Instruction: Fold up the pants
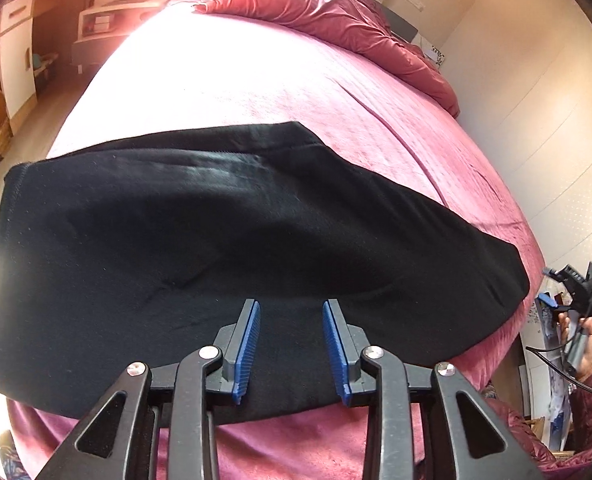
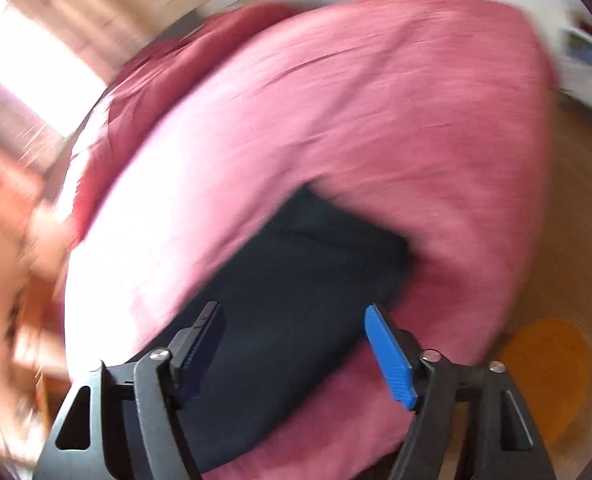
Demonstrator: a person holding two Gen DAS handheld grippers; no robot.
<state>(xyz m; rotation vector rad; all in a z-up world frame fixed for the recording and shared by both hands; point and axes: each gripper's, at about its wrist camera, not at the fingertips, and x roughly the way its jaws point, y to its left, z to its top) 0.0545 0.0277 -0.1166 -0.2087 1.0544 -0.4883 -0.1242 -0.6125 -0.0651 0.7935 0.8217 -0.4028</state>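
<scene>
One black pants (image 1: pixel 224 248), one pink bed (image 1: pixel 256 80), two claws: left claw (image 1: pixel 291 308), right claw (image 2: pixel 292 312)

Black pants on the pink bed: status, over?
Left gripper open, empty. Right gripper open, empty, view blurred. Black fabric pants folded flat on pink bedspread. Nothing obstructing.

Plain black pants (image 1: pixel 216 240) on a pink bedspread (image 1: pixel 296 92), darker red duvet (image 1: pixel 336 16) bunched behind. Both grippers have black frames and ribbed blue pads (image 1: pixel 250 344).

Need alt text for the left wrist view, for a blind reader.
Black pants lie folded flat on a pink bed, with the left gripper over their near edge, jaws open and empty. A red duvet is bunched at the far end.
</scene>
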